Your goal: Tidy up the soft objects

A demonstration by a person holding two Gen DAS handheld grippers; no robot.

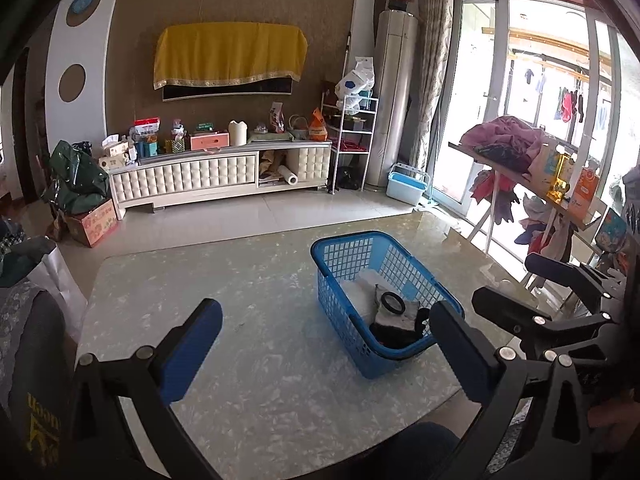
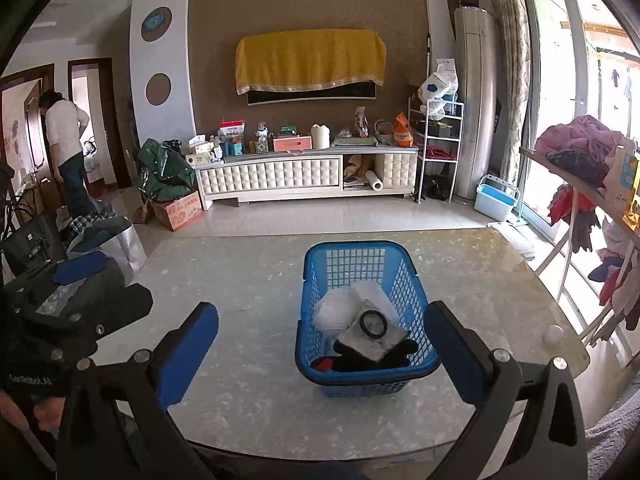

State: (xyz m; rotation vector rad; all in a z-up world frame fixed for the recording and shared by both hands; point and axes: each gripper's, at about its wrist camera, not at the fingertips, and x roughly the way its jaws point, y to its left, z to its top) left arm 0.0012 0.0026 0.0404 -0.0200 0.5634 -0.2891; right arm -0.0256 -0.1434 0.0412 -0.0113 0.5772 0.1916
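In the blue basket (image 2: 366, 376) on the marble tabletop (image 2: 248, 280) the soft stuff looks all packed already, and both the left gripper (image 1: 320, 348) and right gripper (image 2: 320, 350) hover jaws wide apart, empty, so basically done.

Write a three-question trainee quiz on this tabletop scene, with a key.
1. True or false: the blue basket stands on the marble table with nothing else lying on the tabletop around it.
2. Which item lies on top of the pile in the basket? A) black ring B) yellow cloth C) paper roll
3. Fill in: the right gripper has its fingers ____ and holds nothing.

Key
1. True: only the basket rests on the tabletop in both views.
2. A: the ring sits on a grey-white cloth, beside a white bundle.
3. Open; the left gripper is the same.
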